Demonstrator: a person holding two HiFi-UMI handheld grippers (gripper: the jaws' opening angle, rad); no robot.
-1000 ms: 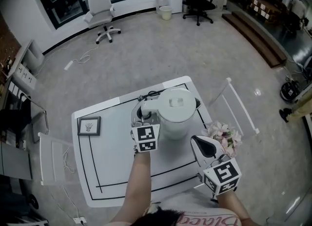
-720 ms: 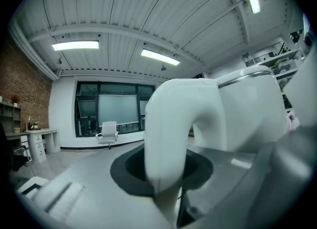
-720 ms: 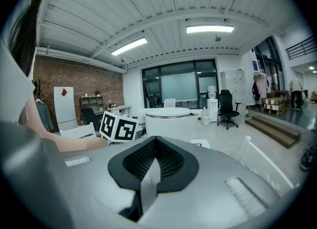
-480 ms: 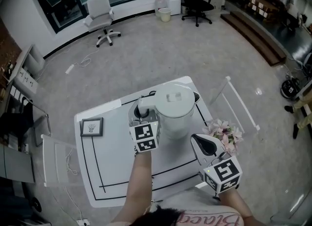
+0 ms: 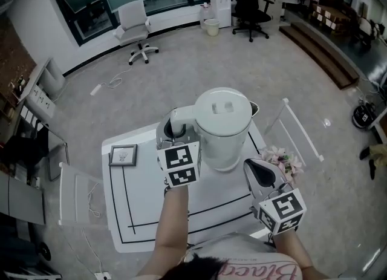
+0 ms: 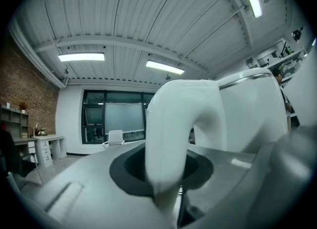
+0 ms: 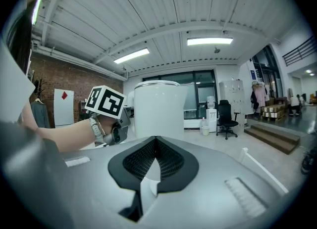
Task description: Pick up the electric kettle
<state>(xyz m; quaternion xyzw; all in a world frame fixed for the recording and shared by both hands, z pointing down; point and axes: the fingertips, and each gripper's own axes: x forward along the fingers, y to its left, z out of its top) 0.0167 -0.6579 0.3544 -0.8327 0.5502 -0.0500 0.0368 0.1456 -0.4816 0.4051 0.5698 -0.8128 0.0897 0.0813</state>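
The white electric kettle (image 5: pixel 224 124) hangs in the air above the white table (image 5: pixel 145 212), raised close to the head camera. My left gripper (image 5: pixel 172 133) is shut on the kettle's handle (image 6: pixel 166 144), which fills the space between its jaws in the left gripper view. The kettle's body (image 7: pixel 157 109) stands tall and upright in the right gripper view, beyond the jaws. My right gripper (image 5: pixel 261 173) is shut and empty, held to the right of the kettle and lower, over the table's right edge.
A small framed picture (image 5: pixel 123 154) lies at the table's left part. Pink flowers (image 5: pixel 284 159) sit at its right edge, beside my right gripper. A white rail frame (image 5: pixel 299 129) stands to the right. Office chairs (image 5: pixel 138 26) and a bin (image 5: pixel 211 26) are far off.
My left gripper has lifted the kettle straight up off the table, towards the camera. The right gripper has barely moved.
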